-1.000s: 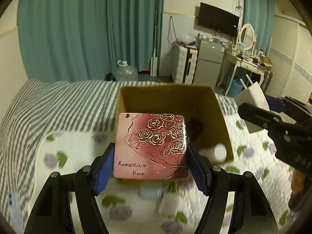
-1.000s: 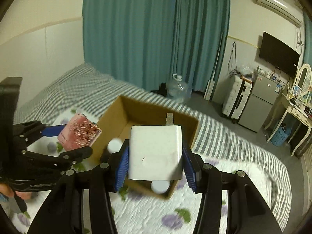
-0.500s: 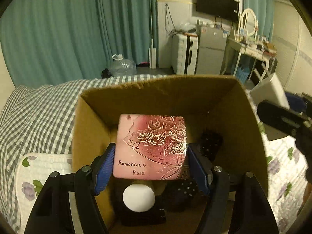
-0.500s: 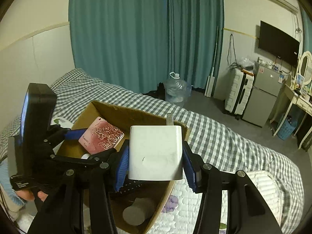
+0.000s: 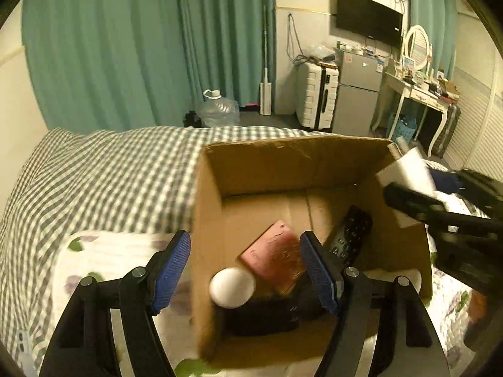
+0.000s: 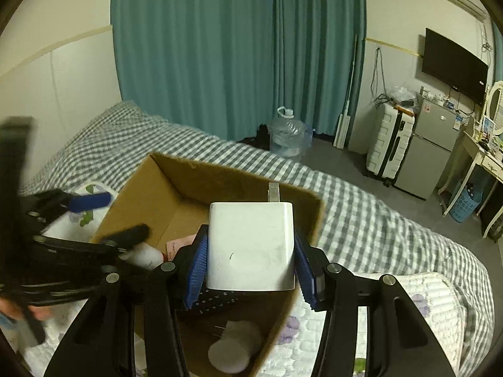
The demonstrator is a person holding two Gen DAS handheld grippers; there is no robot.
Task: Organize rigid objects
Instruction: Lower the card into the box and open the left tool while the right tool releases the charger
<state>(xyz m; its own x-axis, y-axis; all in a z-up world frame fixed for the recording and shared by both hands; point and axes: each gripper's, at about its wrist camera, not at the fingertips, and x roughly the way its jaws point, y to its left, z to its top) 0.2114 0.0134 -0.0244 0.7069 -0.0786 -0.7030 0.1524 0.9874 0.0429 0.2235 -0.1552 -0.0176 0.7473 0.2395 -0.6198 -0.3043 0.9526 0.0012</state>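
Note:
An open cardboard box sits on the bed. The pink rose-patterned tin lies tilted inside it, beside a black remote and a white round cap. My left gripper is open and empty above the box's near left corner. My right gripper is shut on a white charger block with its plug prong up, held over the box. The charger also shows in the left wrist view at the box's right wall. The left gripper shows at the left of the right wrist view.
The bed has a grey checked cover and a floral quilt. A white round lid lies in the box's near corner. A water jug, suitcase, fridge and dressing table stand beyond.
My left gripper opened and let go of the pink tin, which dropped into the box. The left gripper has pulled back. The right gripper still holds the charger over the box.

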